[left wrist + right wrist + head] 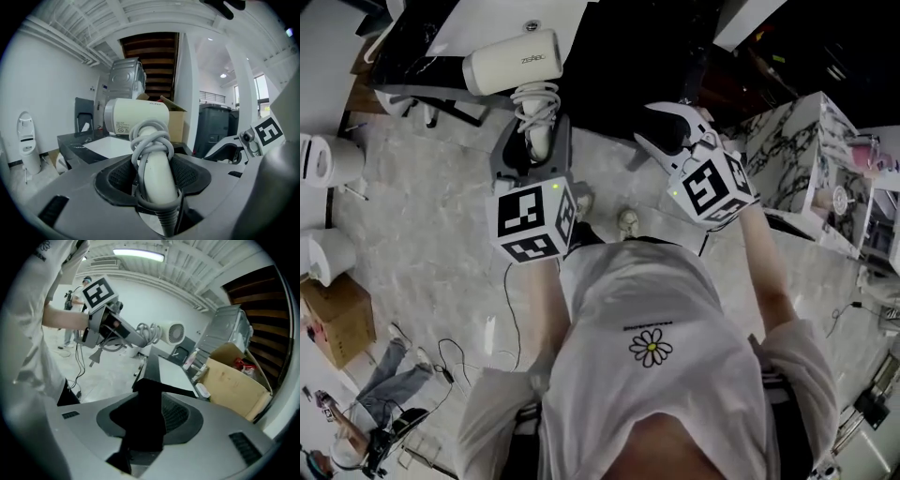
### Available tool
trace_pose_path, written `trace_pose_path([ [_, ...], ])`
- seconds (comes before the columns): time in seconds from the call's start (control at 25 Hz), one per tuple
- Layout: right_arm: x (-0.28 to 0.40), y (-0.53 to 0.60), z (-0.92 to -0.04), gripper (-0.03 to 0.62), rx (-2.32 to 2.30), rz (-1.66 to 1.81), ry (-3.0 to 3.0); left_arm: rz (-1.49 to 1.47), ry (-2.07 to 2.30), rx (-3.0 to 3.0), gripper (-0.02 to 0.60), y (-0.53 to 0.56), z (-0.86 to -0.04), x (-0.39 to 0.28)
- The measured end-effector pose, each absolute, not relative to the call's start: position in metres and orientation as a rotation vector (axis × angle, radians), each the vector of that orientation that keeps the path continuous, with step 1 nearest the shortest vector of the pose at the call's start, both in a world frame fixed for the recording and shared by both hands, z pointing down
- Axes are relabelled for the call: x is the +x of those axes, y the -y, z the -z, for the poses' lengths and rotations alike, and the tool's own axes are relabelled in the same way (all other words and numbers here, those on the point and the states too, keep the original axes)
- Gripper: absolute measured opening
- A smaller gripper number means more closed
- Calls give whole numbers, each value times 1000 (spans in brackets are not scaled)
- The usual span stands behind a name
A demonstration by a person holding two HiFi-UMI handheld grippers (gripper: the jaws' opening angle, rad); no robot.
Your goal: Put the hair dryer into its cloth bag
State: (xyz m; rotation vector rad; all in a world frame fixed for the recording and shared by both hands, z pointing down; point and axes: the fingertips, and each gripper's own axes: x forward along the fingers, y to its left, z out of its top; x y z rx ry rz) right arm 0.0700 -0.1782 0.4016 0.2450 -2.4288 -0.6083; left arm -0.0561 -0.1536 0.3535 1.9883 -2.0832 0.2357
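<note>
Not very far along imo: the dryer isn't in the bag yet. Nearest the person, the right gripper (150, 417) has its jaws spread wide. A floppy piece of black cloth (140, 427) lies across the gap and drapes over the left pad, and nothing's pinching it as far as I can see. I'm guessing that's the cloth bag, but I can't make out its mouth, so it'd need opening up before anything goes in.

Over to the left and a bit farther out, the left gripper (155, 178) is clamped tight on the handle of the hair dryer (136, 117). It's holding it up in the air, apart from the cloth, in front of the dark table (77, 143). What's left: get the bag open, then steer the dryer in.

The dryer itself is cream, a stubby barrel sitting crossways on its handle, with a round grille at one end and a small label on the side. Its grey cord (151, 139) is bundled round the top of the handle, and the plug (96, 358) dangles loose below. Farther back on the table there's a white sheet (110, 146).
</note>
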Motion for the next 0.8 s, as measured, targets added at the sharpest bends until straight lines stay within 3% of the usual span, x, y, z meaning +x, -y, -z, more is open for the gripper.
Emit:
trace_pose_path([
  [0.4, 70, 156, -477, 121, -37, 789, 2090, -259, 2085, 1878, 235, 129, -389, -55],
  [0.8, 72, 165, -504, 98, -39, 814, 1966, -258, 2094, 1811, 235, 115, -408, -68],
])
